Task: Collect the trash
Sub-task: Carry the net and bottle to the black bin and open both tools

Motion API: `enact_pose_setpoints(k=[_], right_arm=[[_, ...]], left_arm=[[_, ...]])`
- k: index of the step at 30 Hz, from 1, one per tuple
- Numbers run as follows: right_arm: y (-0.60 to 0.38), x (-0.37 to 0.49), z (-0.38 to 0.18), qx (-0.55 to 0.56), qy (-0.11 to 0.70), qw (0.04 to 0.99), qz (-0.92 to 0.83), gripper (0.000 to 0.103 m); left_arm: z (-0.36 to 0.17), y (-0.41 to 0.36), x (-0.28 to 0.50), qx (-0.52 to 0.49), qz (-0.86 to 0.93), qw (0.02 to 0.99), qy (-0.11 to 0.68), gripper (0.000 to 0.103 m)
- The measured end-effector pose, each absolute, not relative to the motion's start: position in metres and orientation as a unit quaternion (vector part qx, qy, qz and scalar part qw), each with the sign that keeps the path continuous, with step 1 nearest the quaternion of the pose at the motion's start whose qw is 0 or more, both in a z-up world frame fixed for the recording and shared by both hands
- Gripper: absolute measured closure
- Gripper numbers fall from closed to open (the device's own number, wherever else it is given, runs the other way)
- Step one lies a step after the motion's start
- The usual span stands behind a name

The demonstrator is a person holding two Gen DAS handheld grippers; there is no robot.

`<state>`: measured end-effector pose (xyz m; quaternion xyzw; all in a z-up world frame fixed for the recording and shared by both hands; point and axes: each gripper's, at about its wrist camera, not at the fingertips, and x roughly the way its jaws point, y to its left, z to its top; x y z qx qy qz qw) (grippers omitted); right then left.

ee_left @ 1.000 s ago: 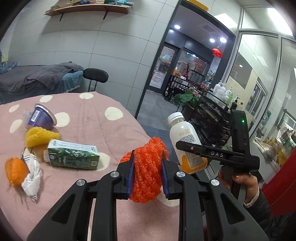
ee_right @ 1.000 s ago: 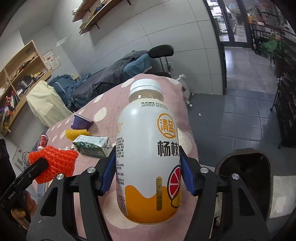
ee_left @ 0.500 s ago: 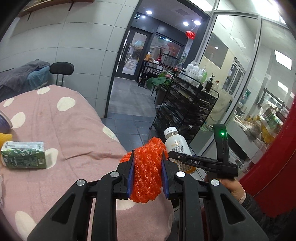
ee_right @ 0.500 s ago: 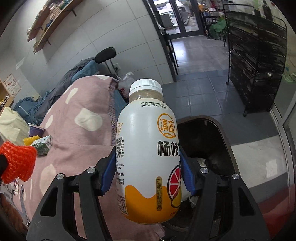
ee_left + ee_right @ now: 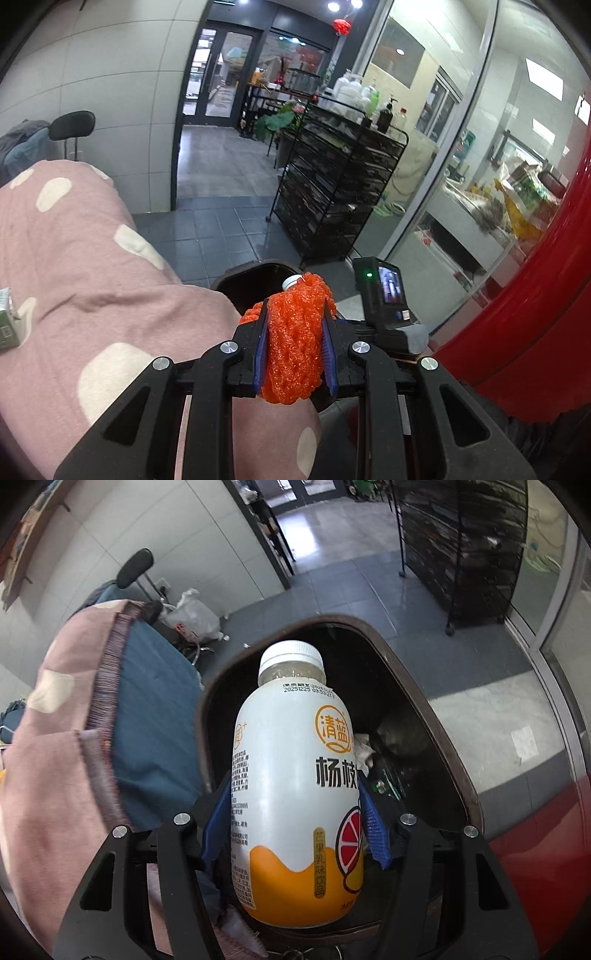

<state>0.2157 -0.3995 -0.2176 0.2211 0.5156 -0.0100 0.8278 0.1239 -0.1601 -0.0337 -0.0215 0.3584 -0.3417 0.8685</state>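
Note:
My left gripper (image 5: 294,350) is shut on an orange foam net (image 5: 295,339), held over the table's edge just short of the dark trash bin (image 5: 251,282). My right gripper (image 5: 295,834) is shut on a white and orange drink bottle (image 5: 295,782) with a white cap, held upright right above the open trash bin (image 5: 436,716). Trash lies at the bin's bottom. The bottle's cap (image 5: 291,282) peeks out behind the net in the left wrist view, beside the right gripper's camera block (image 5: 384,295).
The pink spotted tablecloth (image 5: 92,277) covers the table left of the bin, with a green carton (image 5: 7,321) at its far left. A black wire rack (image 5: 332,192) stands on the tiled floor beyond. A red surface (image 5: 535,295) rises at the right. A white plastic bag (image 5: 192,618) lies by a chair.
Both grippers have swung right, off the table toward the bin. The bottle now hangs over the bin's opening, and the table trash has slid out of the left wrist view.

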Motion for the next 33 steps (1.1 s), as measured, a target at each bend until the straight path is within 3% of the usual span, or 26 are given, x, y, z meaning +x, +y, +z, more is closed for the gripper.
enact_pose_setpoints(k=[14,33], right_arm=[[-0.427,0.203,-0.274,0.267,0.543,0.794,-0.055,0.04],[-0.46,0.161,-0.209,0.243,0.461,0.84,-0.15,0.034]], left_arm=[[-0.057,-0.202,0.137,0.005,-0.361,0.841,0.402,0.079],[-0.086,-0.254,0.149,0.054,-0.367,0.818,0.44,0.076]])
